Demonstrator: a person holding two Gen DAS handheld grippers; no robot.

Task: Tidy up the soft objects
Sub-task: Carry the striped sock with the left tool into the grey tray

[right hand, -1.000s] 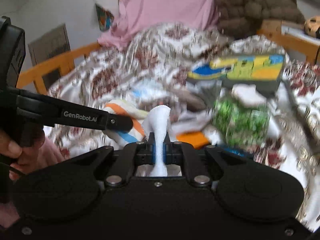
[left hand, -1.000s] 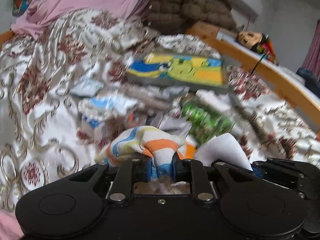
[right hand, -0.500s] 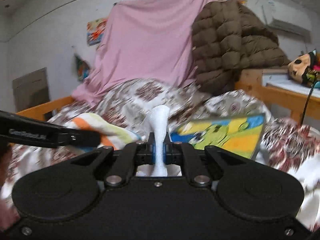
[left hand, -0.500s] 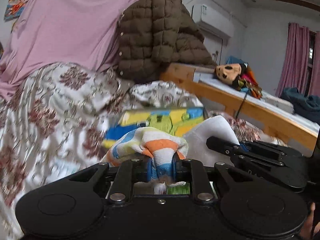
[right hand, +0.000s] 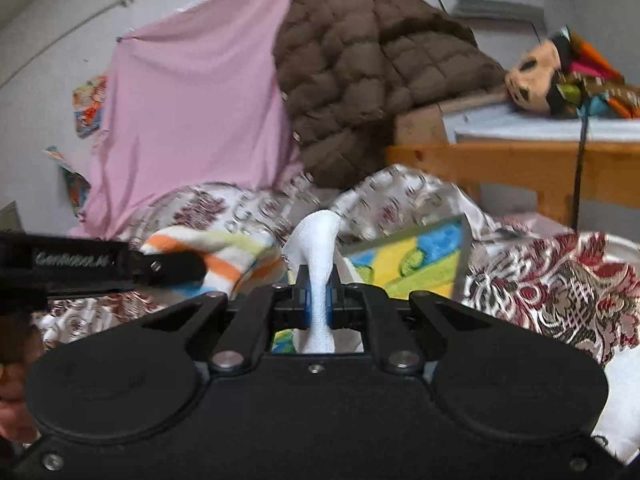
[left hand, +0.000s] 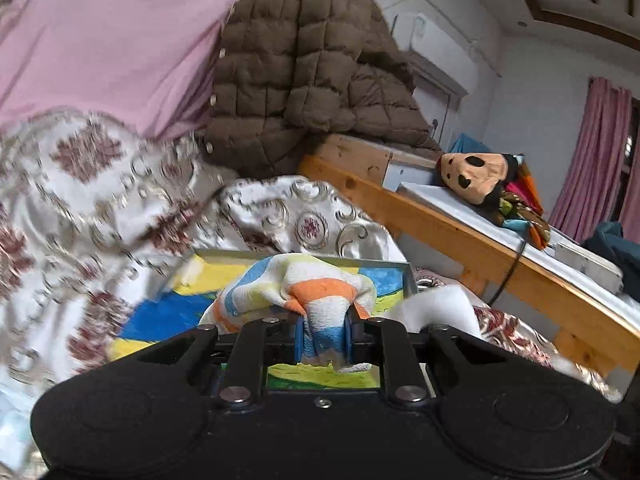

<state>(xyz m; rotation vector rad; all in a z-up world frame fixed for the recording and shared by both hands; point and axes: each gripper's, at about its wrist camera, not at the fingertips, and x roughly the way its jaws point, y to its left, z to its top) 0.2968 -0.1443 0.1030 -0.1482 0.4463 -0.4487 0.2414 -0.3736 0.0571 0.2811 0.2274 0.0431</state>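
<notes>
My left gripper (left hand: 323,334) is shut on a striped cloth (left hand: 312,292) with orange, blue, yellow and white bands, held up above the bed. My right gripper (right hand: 319,300) is shut on a white cloth (right hand: 318,248) that stands up between its fingers. The white cloth also shows at the right in the left wrist view (left hand: 436,308). The striped cloth (right hand: 216,252) and the left gripper's arm (right hand: 100,266) show at the left in the right wrist view. Both cloths hang close side by side.
A colourful yellow, blue and green box (left hand: 192,300) lies on the patterned bedspread (left hand: 100,184) below the cloths. A brown quilted jacket (left hand: 304,76) and pink sheet (left hand: 112,40) hang behind. A wooden bed frame (left hand: 460,236) with a doll (left hand: 480,176) is right.
Both grippers have lifted and tilted up with their cloths. The cluttered bed surface has dropped out of view, and the wall, jacket and pink sheet now fill the frames.
</notes>
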